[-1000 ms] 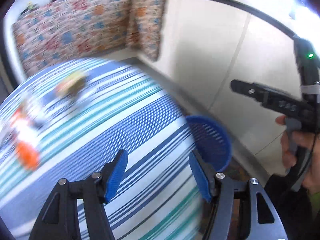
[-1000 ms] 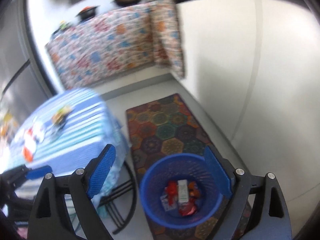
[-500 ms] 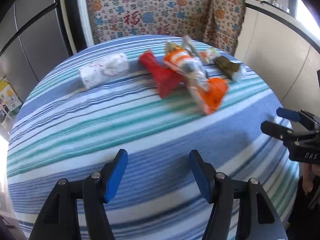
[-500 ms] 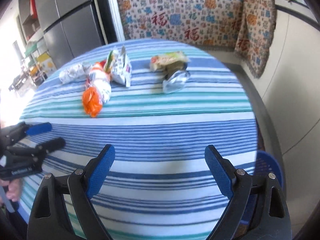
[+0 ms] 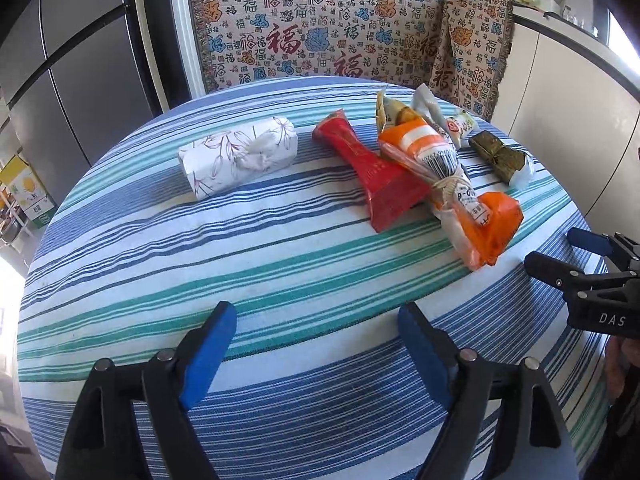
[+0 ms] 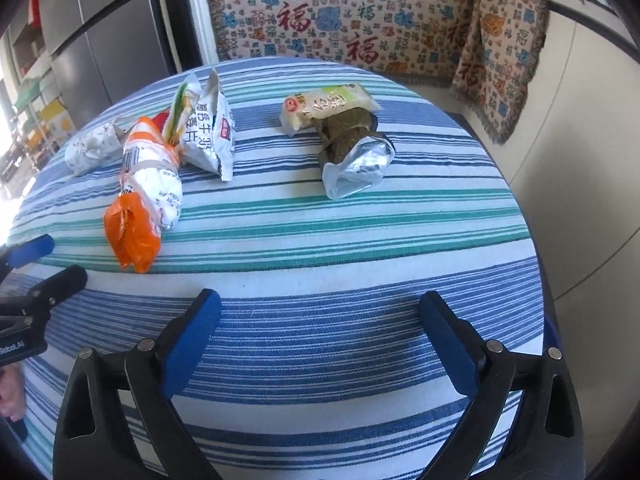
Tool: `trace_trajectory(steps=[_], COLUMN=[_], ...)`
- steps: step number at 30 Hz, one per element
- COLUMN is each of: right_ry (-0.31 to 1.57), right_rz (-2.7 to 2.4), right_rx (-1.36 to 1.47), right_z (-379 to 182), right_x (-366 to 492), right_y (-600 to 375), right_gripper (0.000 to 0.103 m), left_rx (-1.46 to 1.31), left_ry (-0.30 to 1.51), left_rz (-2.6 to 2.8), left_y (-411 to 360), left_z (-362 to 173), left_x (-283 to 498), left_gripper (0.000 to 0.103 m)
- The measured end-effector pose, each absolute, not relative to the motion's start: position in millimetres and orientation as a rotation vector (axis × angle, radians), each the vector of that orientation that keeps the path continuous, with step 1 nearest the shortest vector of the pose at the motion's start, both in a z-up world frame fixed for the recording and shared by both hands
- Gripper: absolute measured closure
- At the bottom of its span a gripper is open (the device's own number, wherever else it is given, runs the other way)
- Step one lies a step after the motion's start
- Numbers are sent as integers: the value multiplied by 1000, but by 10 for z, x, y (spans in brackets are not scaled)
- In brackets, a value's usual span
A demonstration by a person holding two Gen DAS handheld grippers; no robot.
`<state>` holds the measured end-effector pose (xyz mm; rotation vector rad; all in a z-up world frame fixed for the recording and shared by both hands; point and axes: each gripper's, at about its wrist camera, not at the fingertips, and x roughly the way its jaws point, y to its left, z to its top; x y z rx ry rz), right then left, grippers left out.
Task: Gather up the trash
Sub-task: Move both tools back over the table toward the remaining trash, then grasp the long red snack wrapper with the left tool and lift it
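Several pieces of trash lie on the far half of a round striped table (image 5: 200,264): a white floral tissue pack (image 5: 240,156), a red wrapper (image 5: 372,176), an orange-and-white bag (image 5: 452,184) and a green-brown wrapper (image 5: 500,156). My left gripper (image 5: 318,320) hovers over bare cloth short of them, its jaws opening with nothing between. My right gripper (image 6: 320,312) is also opening and empty. It points towards the silver-ended green wrapper (image 6: 352,152) and a pale food pack (image 6: 328,106). The orange bag (image 6: 140,200) and a white snack bag (image 6: 208,132) lie to its left.
A patterned cloth (image 5: 320,40) hangs over furniture behind the table. A dark fridge (image 5: 80,80) stands at the left and white cabinets (image 6: 592,160) at the right. Each gripper shows at the edge of the other's view, the right gripper (image 5: 560,260) and the left gripper (image 6: 36,264).
Both views swung from the blue basket on the floor round to the tabletop, then crept closer to the trash. Both pairs of jaws now stand wider apart.
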<state>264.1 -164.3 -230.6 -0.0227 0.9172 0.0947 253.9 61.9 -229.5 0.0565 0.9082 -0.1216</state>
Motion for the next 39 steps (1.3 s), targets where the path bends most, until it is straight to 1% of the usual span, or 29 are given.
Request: trace_trajectory(steps=[4, 6, 13, 19, 22, 26, 27, 28, 29, 30, 34, 39], right_ry=[919, 922, 922, 922, 922, 921, 922, 922, 921, 921, 921, 921], right_rz=[86, 83, 83, 83, 83, 84, 83, 83, 83, 83, 84, 84], right_rx=[-26, -23, -22, -23, -22, -22, -23, -23, -22, -22, -22, -23], right_z=[-2308, -2312, -2311, -2313, -2314, -2314, -2315, -2315, -2315, -2316, -2316, -2316], right_x=[2661, 2650, 2650, 2647, 2640, 2639, 2641, 2640, 2639, 2633, 2632, 2631], right_y=[-1622, -1615, -1616, -1626, -1630, -1632, -1630, -1633, -1635, -1639, -1640, -1641], right_gripper=[2, 1, 0, 1, 1, 1, 1, 1, 1, 1, 1, 1], left_rx=[65, 71, 65, -113, -72, -35, -36, -32, -28, -28, 5, 29], left_ry=[908, 908, 906, 861, 843, 846, 845, 844, 853, 865, 859, 888], left_rz=[-138, -156, -183, -283, -300, -299, -297, -293, -304, -317, -326, -349], left_y=[607, 630, 670, 654, 490, 331, 338, 329, 315, 313, 332, 552], left_z=[-2294, -2288, -2267, -2115, -2057, -2111, -2118, -2129, -2143, -2164, -2146, -2097], left_x=[2567, 2585, 2686, 2749, 2861, 3115, 3166, 3218, 3266, 3289, 3182, 2704], left_gripper=[16, 16, 17, 17, 17, 18, 21, 34, 43, 68, 71, 71])
